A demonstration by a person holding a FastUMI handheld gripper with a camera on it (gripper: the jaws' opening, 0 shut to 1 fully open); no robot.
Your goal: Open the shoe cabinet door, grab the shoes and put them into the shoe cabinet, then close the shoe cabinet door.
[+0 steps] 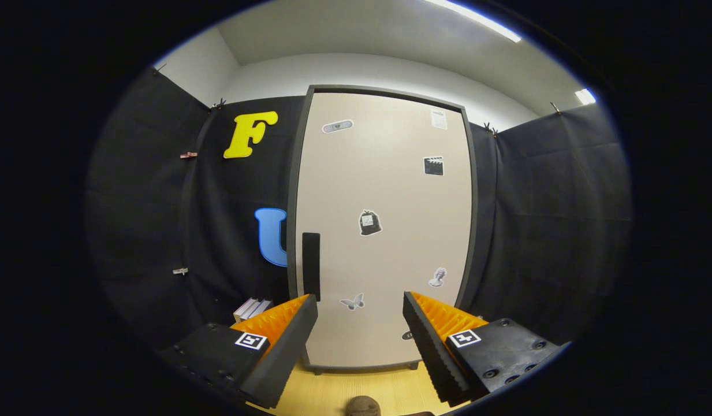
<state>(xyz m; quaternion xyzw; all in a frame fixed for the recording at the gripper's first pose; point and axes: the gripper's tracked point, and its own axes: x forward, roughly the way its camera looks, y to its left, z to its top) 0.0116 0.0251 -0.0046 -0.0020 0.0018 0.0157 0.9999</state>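
Directly ahead of the tool (360, 300), the shoe cabinet (384, 231) is standing upright on a pale wooden floor (356, 390), its back toward the black cloth wall (552, 219) of the booth. Its pale door (390, 190) is sitting shut inside a dark frame, and a dark vertical handle (311, 266) is running along the door's left edge, just above the tip of the left finger. Several small stickers are showing on the door: a butterfly sticker (352, 301) between the two fingertips, a bag-shaped sticker (369, 222) near the middle, a clapperboard sticker (433, 166) higher up toward the right, and a small figure sticker (437, 277) near the right edge.

The tool's fingers (286, 341) are standing spread wide apart, gripping nothing, with the lower part of the door showing in the gap between them and well beyond their tips. A rounded brown object (362, 406), too cut off to identify, is lying on the floor below the fingers. To the left of the cabinet, a small stack of pale flat items (252, 309) is resting by the wall, just behind the left finger.
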